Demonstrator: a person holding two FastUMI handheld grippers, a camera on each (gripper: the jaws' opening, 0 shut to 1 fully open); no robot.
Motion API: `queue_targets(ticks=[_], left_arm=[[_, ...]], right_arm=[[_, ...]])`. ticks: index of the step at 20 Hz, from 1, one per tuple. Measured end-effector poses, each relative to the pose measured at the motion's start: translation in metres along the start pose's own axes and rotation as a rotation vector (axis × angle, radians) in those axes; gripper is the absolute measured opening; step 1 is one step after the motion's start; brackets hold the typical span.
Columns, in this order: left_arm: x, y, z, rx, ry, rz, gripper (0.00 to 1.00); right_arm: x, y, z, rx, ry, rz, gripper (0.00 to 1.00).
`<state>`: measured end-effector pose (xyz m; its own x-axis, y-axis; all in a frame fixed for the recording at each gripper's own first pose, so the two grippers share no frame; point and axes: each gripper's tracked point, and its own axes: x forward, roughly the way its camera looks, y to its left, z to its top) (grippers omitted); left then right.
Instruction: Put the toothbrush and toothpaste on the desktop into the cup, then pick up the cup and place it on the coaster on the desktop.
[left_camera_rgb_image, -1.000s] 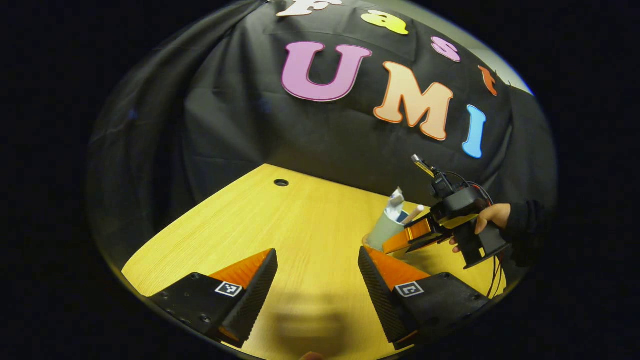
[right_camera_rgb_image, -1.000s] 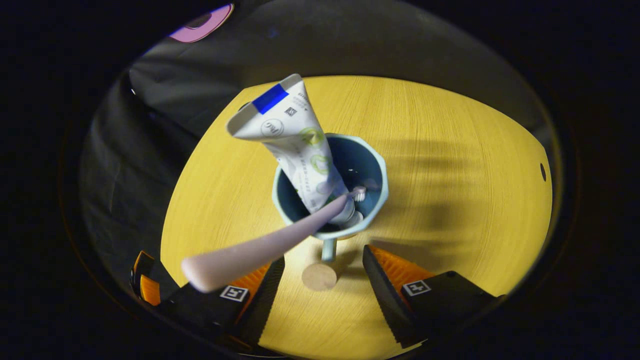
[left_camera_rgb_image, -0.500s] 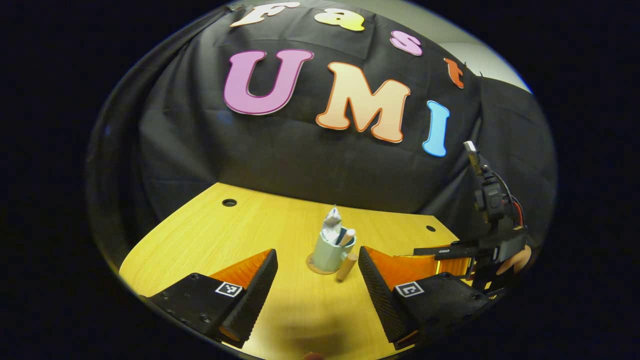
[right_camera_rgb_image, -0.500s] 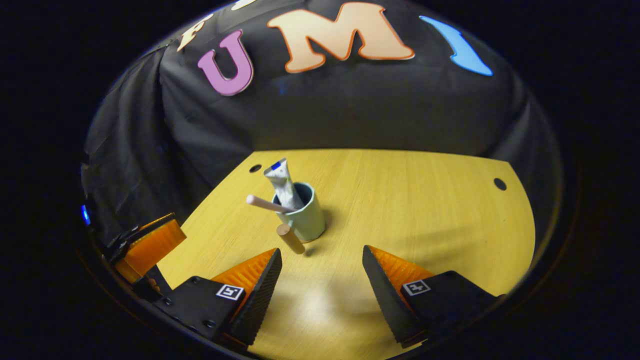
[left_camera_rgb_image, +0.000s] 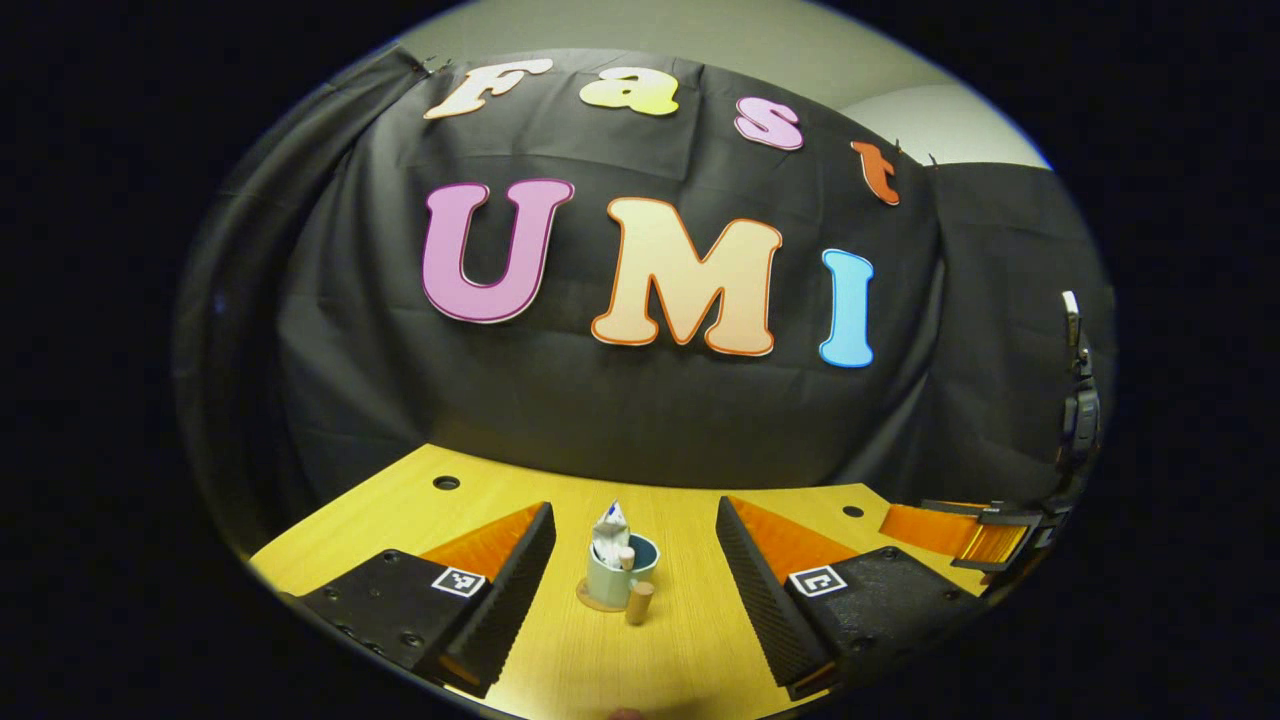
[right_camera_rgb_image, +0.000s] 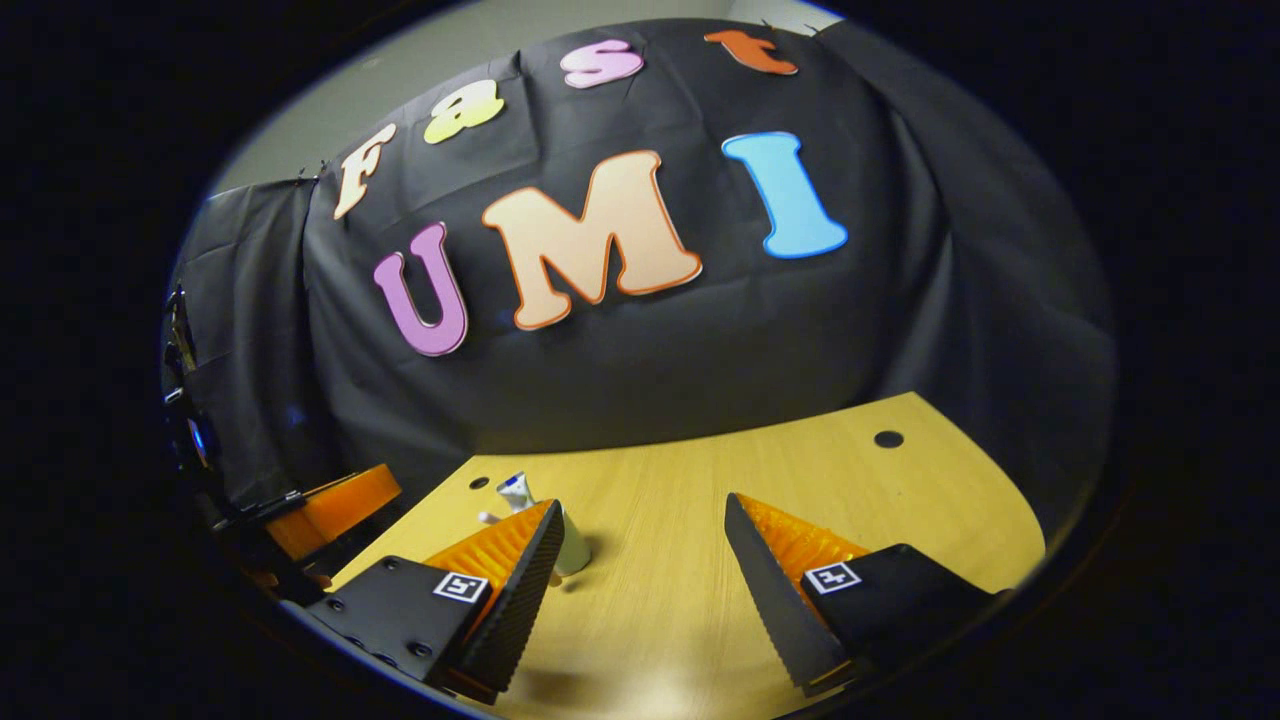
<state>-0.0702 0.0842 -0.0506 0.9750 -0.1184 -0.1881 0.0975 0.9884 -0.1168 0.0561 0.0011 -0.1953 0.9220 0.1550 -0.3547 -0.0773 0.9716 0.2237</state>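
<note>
Now both grippers hang wide and empty, cup parked on its coaster.

Nearest in the left gripper view, the left gripper (left_camera_rgb_image: 632, 570) spreads its jaws with nothing between them, framing the cup (left_camera_rgb_image: 612, 582) farther off on the coaster (left_camera_rgb_image: 590, 603), toothpaste (left_camera_rgb_image: 608, 528) and toothbrush (left_camera_rgb_image: 626, 558) standing inside, leaning on the rim for support. In the right gripper view, the right gripper (right_camera_rgb_image: 640, 555) gapes too, clear of everything. Looks to me like the job's finished, so holding off makes sense; beyond, the desktop (right_camera_rgb_image: 830, 490) runs back to the booth wall.

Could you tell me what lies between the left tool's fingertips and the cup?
Only bare yellow wooden desktop, in the left gripper view, before the pale green cup.
</note>
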Motion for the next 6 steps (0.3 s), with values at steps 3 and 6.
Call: queue_targets(ticks=[3,6], left_arm=[[-0.002,-0.003,0.002,0.007,0.004,-0.001,0.94],[-0.003,0.001,0.006,0.003,-0.004,0.016,0.94]], right_arm=[[-0.005,-0.003,0.01,-0.008,-0.018,0.001,0.98],[-0.006,-0.002,0.017,0.008,-0.038,-0.006,0.98]])
